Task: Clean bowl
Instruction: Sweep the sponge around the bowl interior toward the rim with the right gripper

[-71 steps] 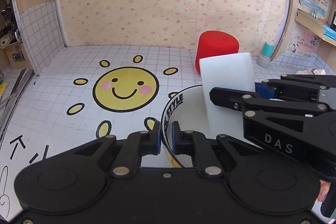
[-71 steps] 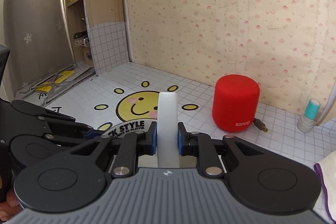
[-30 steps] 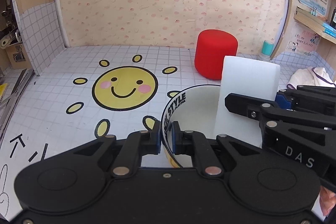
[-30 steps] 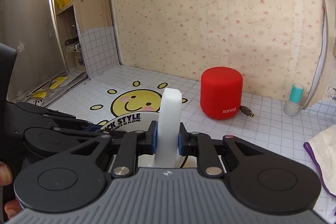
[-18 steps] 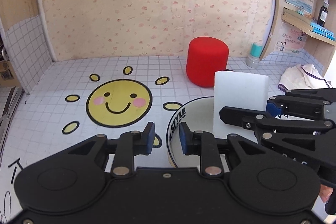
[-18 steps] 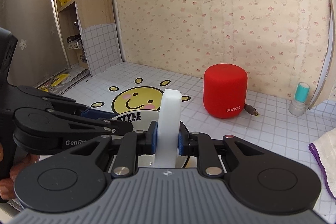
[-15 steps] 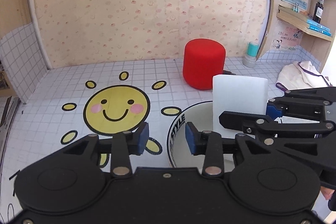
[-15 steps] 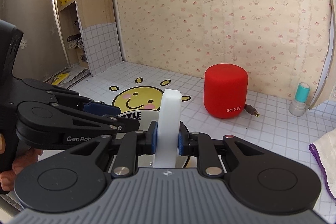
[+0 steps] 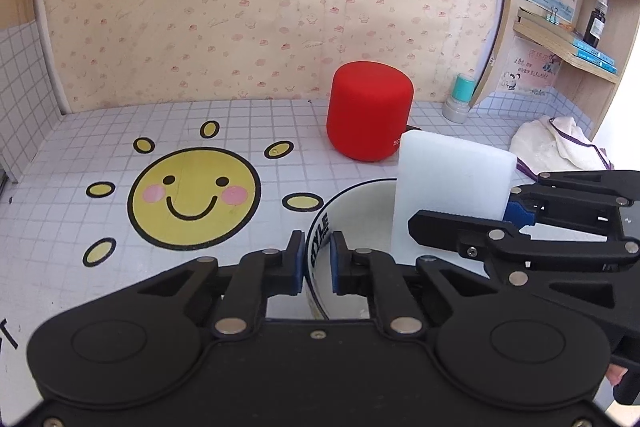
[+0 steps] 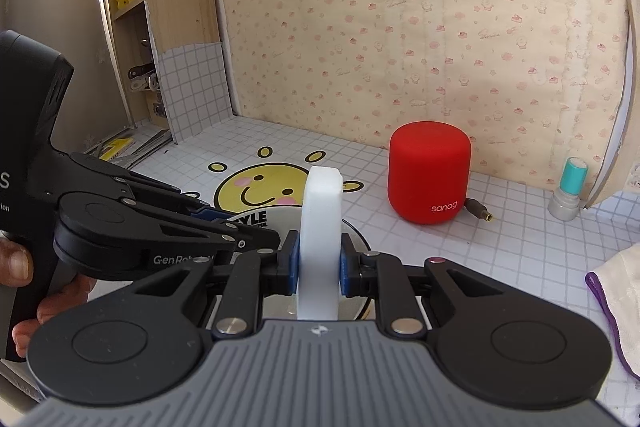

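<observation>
Steadying the bowl, the left tool straddles its rim, narrowly parted, while the right tool clamps a white sponge upright for wiping inside.

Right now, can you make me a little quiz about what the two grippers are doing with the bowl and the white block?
1. True or false: the right gripper is shut on the white foam sponge block.
2. The rim of the white ceramic bowl with black lettering sits between the pads of which gripper? A) left gripper B) right gripper C) neither
3. Fill in: the round red fabric speaker carries the word ____ in white.

Key
1. True; the block stands pinched between its blue pads.
2. A; a small gap shows on each side of the rim.
3. sanag
</observation>
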Motion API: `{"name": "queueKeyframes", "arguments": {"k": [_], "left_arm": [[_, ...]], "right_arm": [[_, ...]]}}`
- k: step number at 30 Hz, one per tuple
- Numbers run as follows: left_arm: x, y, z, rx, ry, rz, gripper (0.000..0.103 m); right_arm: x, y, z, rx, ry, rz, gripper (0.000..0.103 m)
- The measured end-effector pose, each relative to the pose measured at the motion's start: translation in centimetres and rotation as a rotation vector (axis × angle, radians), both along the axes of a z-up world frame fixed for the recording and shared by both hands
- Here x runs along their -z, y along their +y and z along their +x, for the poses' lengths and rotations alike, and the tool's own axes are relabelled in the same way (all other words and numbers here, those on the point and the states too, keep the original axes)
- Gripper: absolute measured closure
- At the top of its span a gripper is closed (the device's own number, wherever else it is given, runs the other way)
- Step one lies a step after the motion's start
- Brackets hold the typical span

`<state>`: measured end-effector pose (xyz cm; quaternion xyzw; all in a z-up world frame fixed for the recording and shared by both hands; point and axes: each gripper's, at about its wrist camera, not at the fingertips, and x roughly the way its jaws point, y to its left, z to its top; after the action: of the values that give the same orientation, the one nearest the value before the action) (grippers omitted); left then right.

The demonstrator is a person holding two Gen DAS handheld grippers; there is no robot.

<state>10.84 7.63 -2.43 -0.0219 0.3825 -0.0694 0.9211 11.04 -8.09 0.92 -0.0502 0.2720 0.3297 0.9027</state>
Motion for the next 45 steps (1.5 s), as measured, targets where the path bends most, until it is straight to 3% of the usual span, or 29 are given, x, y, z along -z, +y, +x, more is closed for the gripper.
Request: {"name": "queueKeyframes", "arguments": {"k": [5, 19, 26, 34, 38, 45], "left_arm": [[0.1, -0.4, -0.6, -0.074, 0.016, 0.020, 0.092], [-0.1, -0.4, -2.4, -0.234, 0.042, -0.020, 0.092], [-0.2, -0.4, -2.4, -0.225, 0.037, -0.013, 0.092], [-0.1, -0.3, -2.5, -0.200, 0.027, -0.013, 0.092], [-0.1, -0.2, -2.6, -0.179, 0.025, -0.006, 0.091], [-0.1, -0.4, -2.6, -0.182, 0.021, -0.003, 0.091]], "right_arm": [[-0.3, -0.2, -0.6, 0.006, -0.022, -0.005, 0.082], [-0.3, 0.1, -0.7, -0.018, -0.038, -0.022, 0.082], [-0.1, 0.9, 0.9, -0.084, -0.010, 0.020, 0.082], [-0.1, 1.0, 2.7, -0.234, 0.058, 0.087, 0.083], [-0.4, 1.2, 2.8, -0.312, 0.042, 0.090, 0.083], [-0.6, 1.7, 2.5, -0.255, 0.032, 0.031, 0.083]]}}
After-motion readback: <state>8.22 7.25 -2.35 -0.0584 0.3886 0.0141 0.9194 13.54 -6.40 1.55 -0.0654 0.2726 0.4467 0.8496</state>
